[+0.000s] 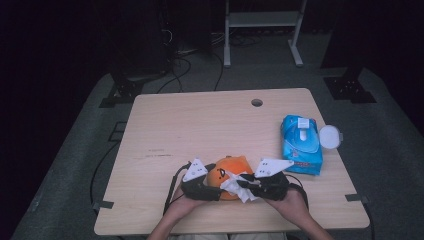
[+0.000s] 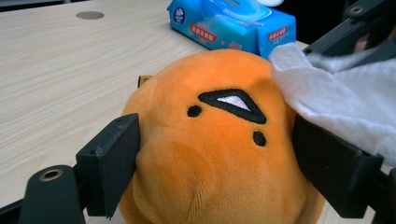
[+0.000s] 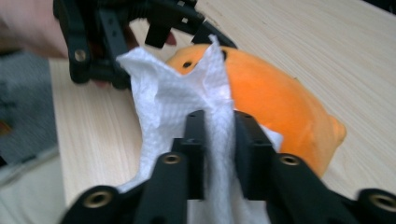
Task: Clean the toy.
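High view first: a person's forearms come in from six o'clock and meet near the front edge of a pale wooden table [image 1: 200, 125], each hand holding a black two-jaw gripper. Between them sits a round orange plush toy [image 1: 227, 175], at about six o'clock of the tabletop's middle. The left gripper [image 1: 210, 190] is at the toy's nine o'clock side, and the left gripper view shows its two black jaws pressed against either flank of the plush toy [image 2: 210, 154], clenched on it, with the stitched black eyes and triangular mouth facing the camera. The right gripper [image 1: 250, 187] comes in from the toy's three o'clock side. Its own view shows the jaws pinching a crumpled white wipe [image 3: 187, 116] between them, the sheet standing up from the jaws and lying against the orange plush [image 3: 280, 107]. In the left gripper view the same wipe [image 2: 336, 98] touches the toy's upper side at two o'clock. From above, the wipe [image 1: 240, 187] covers the toy's side nearest the right gripper. A blue pack of wet wipes [image 1: 301, 145] lies well apart at about two o'clock from the toy, with a white round lid [image 1: 330, 136] just beside its right edge.
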Demonstrator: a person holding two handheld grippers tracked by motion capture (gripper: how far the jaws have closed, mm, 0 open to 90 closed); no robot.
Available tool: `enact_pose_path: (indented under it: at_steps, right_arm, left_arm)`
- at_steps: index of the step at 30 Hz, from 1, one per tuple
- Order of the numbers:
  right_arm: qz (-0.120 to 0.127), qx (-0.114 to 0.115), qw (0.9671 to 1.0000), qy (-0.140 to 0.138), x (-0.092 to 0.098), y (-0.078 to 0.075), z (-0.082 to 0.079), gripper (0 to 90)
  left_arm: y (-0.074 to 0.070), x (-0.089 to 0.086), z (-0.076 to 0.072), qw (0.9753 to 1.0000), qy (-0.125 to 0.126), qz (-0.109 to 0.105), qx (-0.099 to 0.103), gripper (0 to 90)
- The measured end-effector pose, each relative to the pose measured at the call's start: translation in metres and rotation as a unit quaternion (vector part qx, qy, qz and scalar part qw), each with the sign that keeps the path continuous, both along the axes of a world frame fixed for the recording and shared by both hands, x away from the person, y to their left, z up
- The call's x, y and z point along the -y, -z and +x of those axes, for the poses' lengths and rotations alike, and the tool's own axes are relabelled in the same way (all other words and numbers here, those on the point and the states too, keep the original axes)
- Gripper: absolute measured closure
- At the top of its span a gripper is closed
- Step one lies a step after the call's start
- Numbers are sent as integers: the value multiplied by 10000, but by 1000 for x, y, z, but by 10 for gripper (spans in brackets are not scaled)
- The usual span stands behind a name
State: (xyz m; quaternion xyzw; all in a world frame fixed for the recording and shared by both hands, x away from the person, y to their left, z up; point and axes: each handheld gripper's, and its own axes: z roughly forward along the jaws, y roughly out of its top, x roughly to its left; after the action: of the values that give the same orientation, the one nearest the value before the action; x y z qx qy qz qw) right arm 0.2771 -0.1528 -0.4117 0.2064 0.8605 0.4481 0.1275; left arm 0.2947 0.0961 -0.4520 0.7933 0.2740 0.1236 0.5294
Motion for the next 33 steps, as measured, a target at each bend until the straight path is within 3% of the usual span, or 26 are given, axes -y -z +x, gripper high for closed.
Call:
enact_pose_path:
  at_steps: [3,4,5,10,14,17,19,21,24,25,26,27,29,31,33]
  right_arm:
    - [-238,268,9993,-87,-6,8,-6,626]
    - [-343,420,9985,-111,-7,10,-8,626]
    - [-368,529,9979,-99,-8,12,-10,626]
    - [-311,618,9976,63,-7,15,-10,628]
    - [-231,582,9980,81,-10,19,-11,634]
    - [-399,632,9971,125,-14,21,-14,721]
    - [-421,553,9974,168,-14,20,-14,797]
    - [-281,423,9985,223,-10,17,-10,823]
    - [-230,476,9979,380,-2,13,-8,832]
    - [-240,544,9963,627,7,9,-5,833]
    - [-240,544,9963,627,7,9,-5,833]
    - [-233,443,9955,804,17,12,0,833]
    - [-180,287,9956,873,24,16,4,834]
    - [-98,195,9960,867,24,15,4,835]
    - [77,100,9971,756,19,12,0,834]
  left_arm:
    - [-2,2,0,9999,57,109,-18,166]
    - [-7,0,0,9994,204,274,-24,166]
    - [-11,-2,1,9991,291,305,-66,166]
    - [-18,-23,4,9977,563,191,-312,192]
    - [-13,-25,5,9970,566,155,-497,239]
    - [-7,-16,3,9967,603,420,-340,244]
    - [-7,-16,3,9970,582,430,-285,247]
    - [-5,-17,2,9975,523,409,-252,260]
    - [-4,-18,3,9977,487,380,-270,264]
    - [-3,-18,4,9977,491,391,-246,264]
    - [-3,-18,4,9977,491,391,-246,264]
    - [-2,-18,3,9979,496,350,-230,264]
    - [-2,-17,3,9979,494,375,-182,264]
    - [-5,-16,3,9976,507,405,-241,261]
    - [-12,-16,1,9983,517,242,-112,213]
